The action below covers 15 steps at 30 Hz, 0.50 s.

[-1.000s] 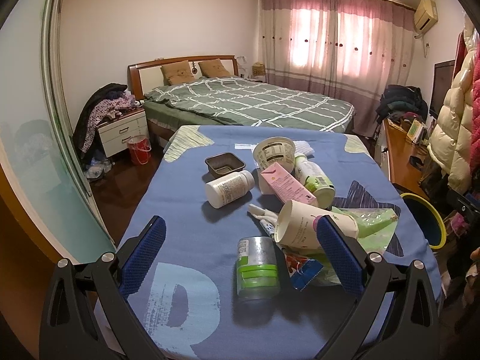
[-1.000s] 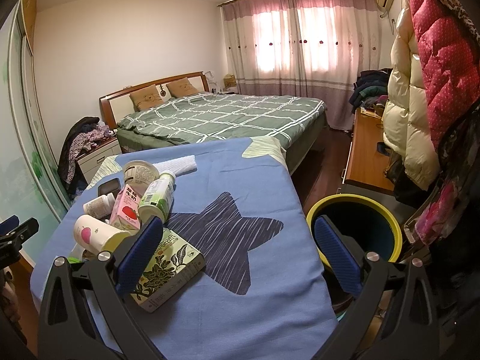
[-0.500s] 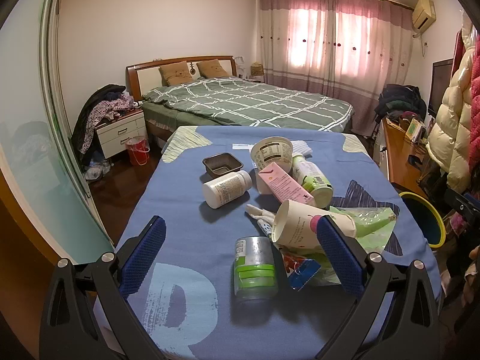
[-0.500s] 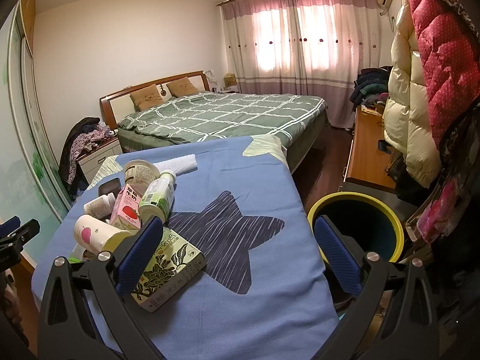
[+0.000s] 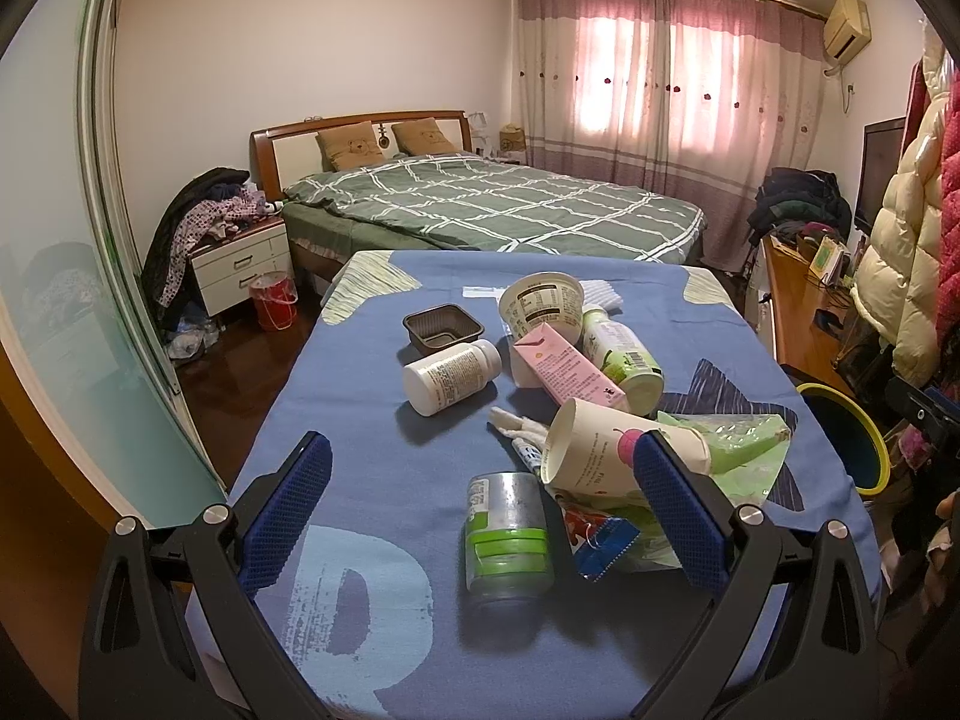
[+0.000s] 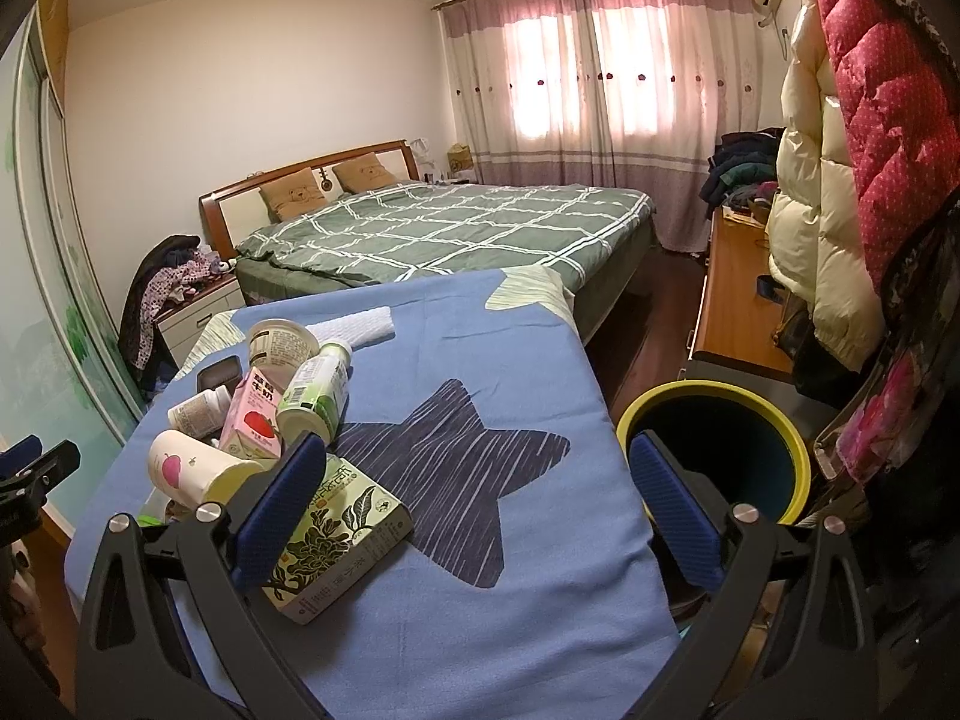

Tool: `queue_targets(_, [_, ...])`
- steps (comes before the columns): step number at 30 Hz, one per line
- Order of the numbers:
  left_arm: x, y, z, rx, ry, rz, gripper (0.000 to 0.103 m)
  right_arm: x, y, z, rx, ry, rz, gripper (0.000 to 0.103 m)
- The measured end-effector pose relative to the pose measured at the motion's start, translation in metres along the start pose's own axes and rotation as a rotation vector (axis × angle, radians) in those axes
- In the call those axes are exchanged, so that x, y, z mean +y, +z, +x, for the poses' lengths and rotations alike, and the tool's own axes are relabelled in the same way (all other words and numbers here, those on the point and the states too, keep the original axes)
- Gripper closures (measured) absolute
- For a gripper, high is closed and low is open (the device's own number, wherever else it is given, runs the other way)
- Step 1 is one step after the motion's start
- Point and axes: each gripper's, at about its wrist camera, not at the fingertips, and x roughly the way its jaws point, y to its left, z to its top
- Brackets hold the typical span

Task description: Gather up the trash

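Observation:
Trash lies in a heap on the blue tablecloth (image 5: 372, 420): a grey jar with a green lid (image 5: 507, 531), a paper cup (image 5: 606, 450), a white pill bottle (image 5: 450, 375), a pink carton (image 5: 567, 372), a green-labelled bottle (image 5: 621, 354), a yogurt tub (image 5: 543, 303) and a brown tray (image 5: 443, 329). My left gripper (image 5: 480, 504) is open and empty, just before the jar. My right gripper (image 6: 474, 498) is open and empty above the cloth. A green tea box (image 6: 339, 534) lies by its left finger. The yellow-rimmed bin (image 6: 714, 456) stands right of the table.
A bed (image 5: 492, 204) lies beyond the table. A nightstand with clothes (image 5: 240, 258) and a red bucket (image 5: 275, 300) stand at left. A wooden desk (image 6: 738, 306) and hanging coats (image 6: 840, 192) line the right side. A glass sliding door (image 5: 72, 300) is at left.
The left gripper has edged slightly forward and left toward the trash pile. The right gripper has barely moved. Both stay open.

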Motion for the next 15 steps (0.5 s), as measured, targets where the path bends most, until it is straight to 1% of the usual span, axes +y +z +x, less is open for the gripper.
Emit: queue_targets(15, [0.0,0.0002,-0.0002,0.0,0.002,0.001,0.004,-0.0005,-0.0005,0.0009,0.001,0.001,0.003,0.007])
